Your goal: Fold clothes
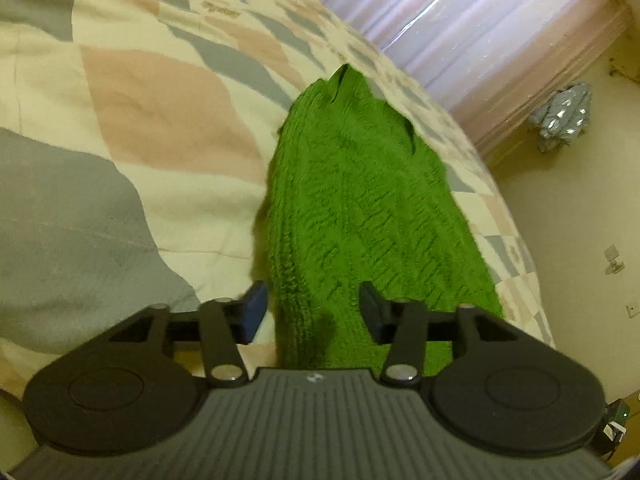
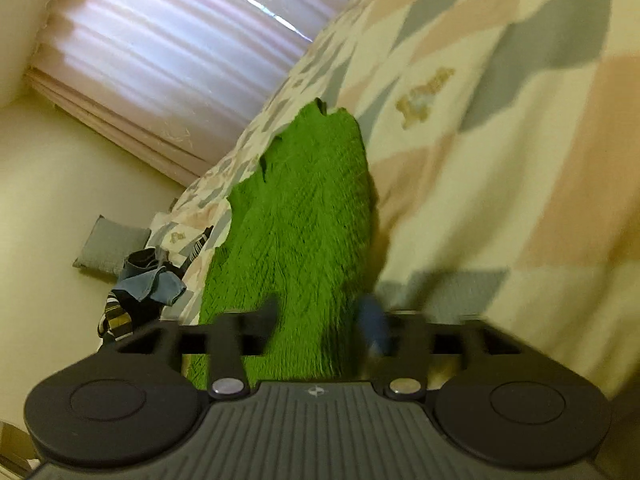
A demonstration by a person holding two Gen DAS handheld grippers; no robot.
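Lying lengthwise along one edge of the bed, a bright green chunky-knit garment [image 1: 360, 208] stretches away from both cameras, narrowing to a notched far end that looks like a neckline. Its near end runs down under both tools, so that part is hidden. The knit lies flat on a quilted bedspread [image 1: 152, 120] patterned in cream, dusty pink and grey diamond patches, with small tan printed motifs on some of the cream patches.

In the left wrist view, the left tool [image 1: 314, 312] has its blue-padded fingers [image 1: 254, 312] spread, with a ribbed edge of the green knit showing in the gap; neither pad presses on the fabric. In the right wrist view, the right tool [image 2: 320, 324] is likewise spread, its fingers [image 2: 374, 328] blurred, the green knit filling the space between them without being pinched. Whether either tool rests on the cloth below cannot be told.

Toward a far corner of the bed, a small heap of other clothes [image 2: 148, 292] sits at the bedspread's edge: blue denim-like fabric, something dark, and a black, white and yellowish striped piece. Beyond that, a grey cushion [image 2: 108, 246] lies against the cream wall. Pale pinkish pleated curtains [image 1: 472, 28] hang past the bed's far side, lit from behind. A crumpled pale blue bundle with shiny spots [image 1: 564, 116] lies on the cream floor near the foot of the curtains.
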